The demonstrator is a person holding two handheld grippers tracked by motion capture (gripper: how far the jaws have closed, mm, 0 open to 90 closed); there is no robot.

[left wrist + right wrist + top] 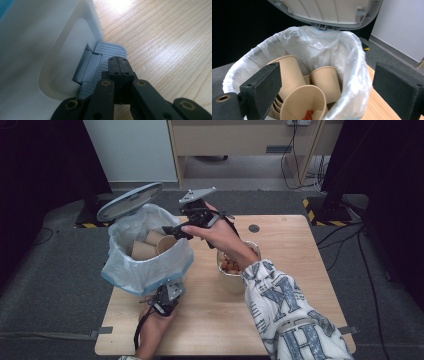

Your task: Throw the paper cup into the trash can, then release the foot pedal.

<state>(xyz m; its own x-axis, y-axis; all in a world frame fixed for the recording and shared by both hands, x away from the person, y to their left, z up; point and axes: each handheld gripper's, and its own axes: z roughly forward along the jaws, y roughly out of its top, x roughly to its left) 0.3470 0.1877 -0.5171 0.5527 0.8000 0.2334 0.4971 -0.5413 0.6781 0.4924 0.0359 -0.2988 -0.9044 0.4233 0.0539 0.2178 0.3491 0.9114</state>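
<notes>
Just below the wide-apart right hand-held gripper [176, 231], paper cups [312, 100] loose inside the lined bin [150, 265].

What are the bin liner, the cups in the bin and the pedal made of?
Bin liner: thin translucent plastic film, crinkled and glossy. Cups: tan paper, matte, with rolled rims. Pedal: probably grey moulded plastic, ribbed with fine grooves.

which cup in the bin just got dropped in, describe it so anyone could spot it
Find the white bag-lined bin at the table's left edge, lid up. Among the brown paper cups inside, take the nearest one, lying tilted toward the right gripper. It alone shows red bits inside.
</notes>
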